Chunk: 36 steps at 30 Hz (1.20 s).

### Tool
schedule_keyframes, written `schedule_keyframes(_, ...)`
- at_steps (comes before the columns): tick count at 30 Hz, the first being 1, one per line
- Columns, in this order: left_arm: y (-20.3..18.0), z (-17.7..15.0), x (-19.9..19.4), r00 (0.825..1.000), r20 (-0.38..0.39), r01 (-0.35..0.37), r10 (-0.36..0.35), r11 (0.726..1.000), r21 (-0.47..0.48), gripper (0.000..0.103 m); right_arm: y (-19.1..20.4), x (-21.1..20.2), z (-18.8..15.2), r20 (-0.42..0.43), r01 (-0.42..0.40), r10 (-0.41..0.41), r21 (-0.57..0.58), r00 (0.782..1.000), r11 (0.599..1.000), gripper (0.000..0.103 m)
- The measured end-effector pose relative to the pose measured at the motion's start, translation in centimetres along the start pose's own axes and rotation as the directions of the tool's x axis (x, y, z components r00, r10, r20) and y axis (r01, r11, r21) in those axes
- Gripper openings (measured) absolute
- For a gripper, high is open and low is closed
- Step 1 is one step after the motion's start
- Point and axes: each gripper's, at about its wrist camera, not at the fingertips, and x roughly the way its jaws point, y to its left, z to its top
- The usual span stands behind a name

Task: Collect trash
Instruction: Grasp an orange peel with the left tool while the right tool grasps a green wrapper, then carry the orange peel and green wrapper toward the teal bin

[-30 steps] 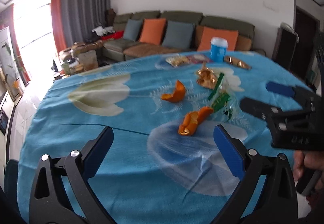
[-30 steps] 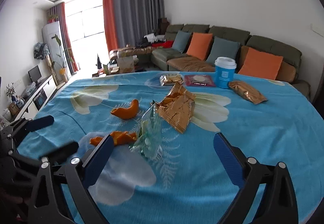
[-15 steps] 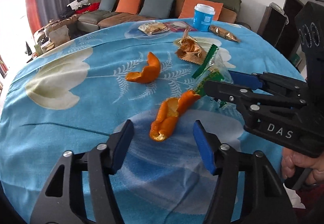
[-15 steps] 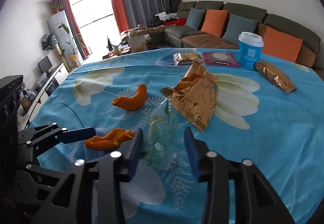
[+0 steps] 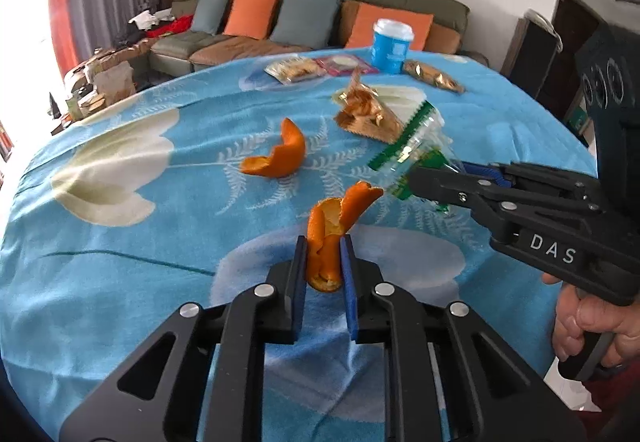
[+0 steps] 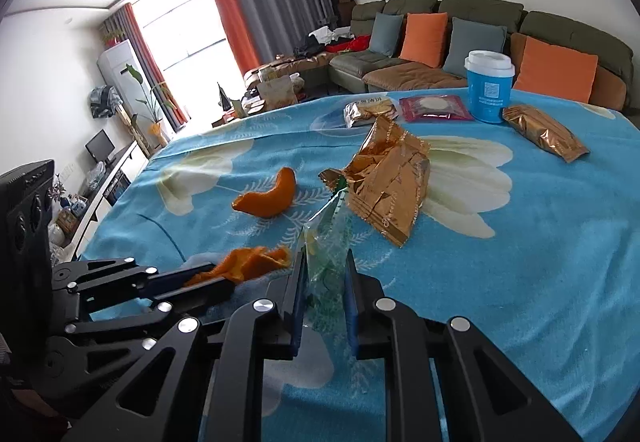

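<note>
The curled orange peel (image 5: 325, 242) is likely light, limp and tearable, so taking its thick folded end suits it; the left hand-held gripper (image 5: 323, 262) is closing on exactly that, low over the blue flowered worktop (image 5: 120, 262). The crinkly clear-and-green wrapper (image 6: 326, 254), probably weightless and slippery, stands between the closing jaws of the right hand-held gripper (image 6: 325, 282), just beside the peel.

Both cameras sit just behind their own fingers, low and close over the blue floral tablecloth (image 5: 120, 282), angled downward. The left wrist view faces across the table toward the sofa (image 5: 320, 2), with the right gripper (image 5: 424, 178) entering from its right edge. The right wrist view faces the same sofa and the window (image 6: 180, 30), with the left gripper (image 6: 208, 278) at its left. Both share the central litter.
</note>
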Motion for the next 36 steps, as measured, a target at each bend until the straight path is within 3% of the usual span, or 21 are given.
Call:
schedule_keyframes(3,1.0,0.1,-1.6,0.999,0.031,-0.022,0.023,0.999,-0.025,0.016,0.2,-0.6,0.1,0.015,-0.005,0.005,-0.005,1.0,1.0,0.015)
schedule_keyframes(7,3.5,0.1,-4.3,0.992,0.068,-0.1,0.106,0.992,-0.08,0.016,1.4,-1.3,0.3,0.038,-0.024,0.025,-0.033,0.999,0.999,0.015)
schedule_keyframes(17,10.3,-2.4,-9.9,0.951,0.062,-0.281,0.304,0.928,-0.243,0.016,6.7,-2.4,0.5,0.061,-0.097,0.106,-0.134,0.993,0.986,0.015)
schedule_keyframes(29,14.7,-7.6,-17.7,0.888,0.079,-0.401,0.454,0.845,-0.353,0.016,14.4,-2.5,0.3,0.044,-0.179,0.199,-0.277,0.979,0.944,0.015)
schedule_keyframes(33,16.0,-9.4,-19.6,0.859,0.066,-0.449,0.507,0.81,-0.377,0.016,16.9,-2.3,0.3,0.033,-0.208,0.231,-0.321,0.972,0.924,0.015)
schedule_keyframes(36,17.2,-10.9,-21.5,0.827,0.053,-0.496,0.559,0.772,-0.399,0.016,18.6,-2.3,0.4,0.024,-0.228,0.252,-0.348,0.967,0.909,0.015)
